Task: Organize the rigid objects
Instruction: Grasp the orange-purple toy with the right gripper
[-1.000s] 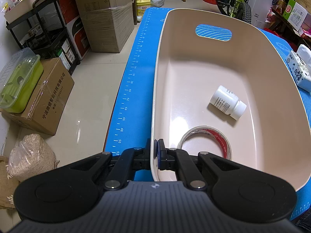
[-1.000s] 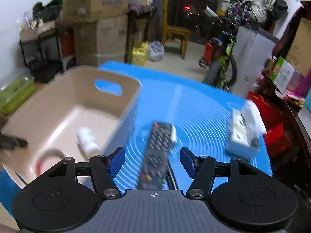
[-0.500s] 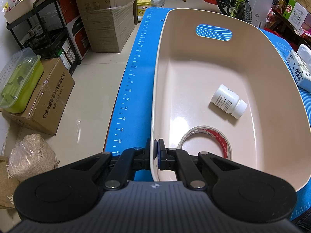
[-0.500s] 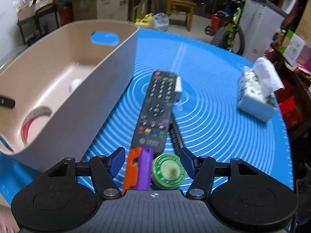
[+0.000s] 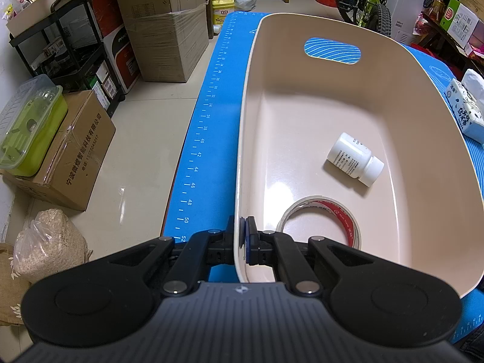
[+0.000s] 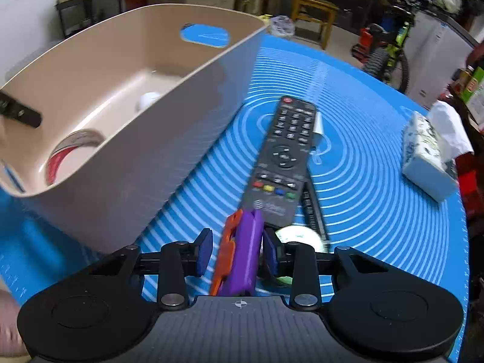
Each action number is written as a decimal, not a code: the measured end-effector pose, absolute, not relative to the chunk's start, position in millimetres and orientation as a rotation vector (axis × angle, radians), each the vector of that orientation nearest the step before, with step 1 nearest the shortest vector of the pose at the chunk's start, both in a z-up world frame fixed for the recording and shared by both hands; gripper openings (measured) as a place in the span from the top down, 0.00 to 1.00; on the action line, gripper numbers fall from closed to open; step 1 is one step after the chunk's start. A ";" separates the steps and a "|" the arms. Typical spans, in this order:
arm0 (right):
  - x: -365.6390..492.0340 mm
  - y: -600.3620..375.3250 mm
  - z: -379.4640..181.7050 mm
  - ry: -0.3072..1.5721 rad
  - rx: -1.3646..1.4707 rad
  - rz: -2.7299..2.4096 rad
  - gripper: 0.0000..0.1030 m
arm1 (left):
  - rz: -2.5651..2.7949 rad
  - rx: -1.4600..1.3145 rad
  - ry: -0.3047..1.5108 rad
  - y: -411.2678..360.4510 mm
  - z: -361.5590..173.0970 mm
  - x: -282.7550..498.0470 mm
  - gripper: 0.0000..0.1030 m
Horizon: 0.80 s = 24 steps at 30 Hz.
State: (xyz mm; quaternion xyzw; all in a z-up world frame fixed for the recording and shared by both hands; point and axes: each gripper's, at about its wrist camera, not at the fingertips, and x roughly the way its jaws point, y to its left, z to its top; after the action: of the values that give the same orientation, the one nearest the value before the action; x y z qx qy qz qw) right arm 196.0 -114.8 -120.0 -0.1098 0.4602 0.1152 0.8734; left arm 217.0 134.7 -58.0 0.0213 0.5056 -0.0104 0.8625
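In the left wrist view my left gripper [image 5: 242, 236] is shut on the near rim of a beige tub [image 5: 302, 18]. Inside the tub lie a white bottle [image 5: 355, 158] and a roll of tape [image 5: 320, 220]. In the right wrist view my right gripper [image 6: 237, 252] sits low over the blue mat, beside the tub's [image 6: 151, 163] outer wall. Its jaws are closing around a purple-and-orange block [image 6: 246, 242]. The right pad is at the block and a gap shows at the left pad. Just beyond lie a black remote [image 6: 282, 157] and a round green-and-white tin [image 6: 298, 236].
A thin black object [image 6: 311, 211] lies beside the remote. A tissue pack [image 6: 426, 157] sits at the mat's right side. The blue mat [image 5: 196, 151] ends left of the tub. On the floor beyond stand cardboard boxes [image 5: 69, 157], a shelf and a bicycle.
My right gripper has come down from above the remote to the purple-and-orange block, and its jaws have narrowed around it. The left gripper and the tub have not moved.
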 end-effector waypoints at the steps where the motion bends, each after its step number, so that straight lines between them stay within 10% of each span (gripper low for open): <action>1: 195.3 -112.8 -122.0 0.972 -0.235 0.248 0.55 | -0.022 0.045 1.060 134.7 -58.1 217.0 0.94; 7: 198.6 -108.1 -133.8 1.006 -0.251 0.242 0.71 | -0.024 0.045 1.061 133.7 -58.0 218.1 0.94; 24: 191.2 -122.5 -60.9 0.769 -0.149 0.147 0.71 | -0.024 0.046 1.060 133.0 -58.5 218.5 0.94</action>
State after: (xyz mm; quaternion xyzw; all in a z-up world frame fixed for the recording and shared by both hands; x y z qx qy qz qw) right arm 191.2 -122.5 -60.9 -0.0725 0.3744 0.0717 0.9217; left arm 218.5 133.0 -58.5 0.0220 0.5055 -0.0115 0.8624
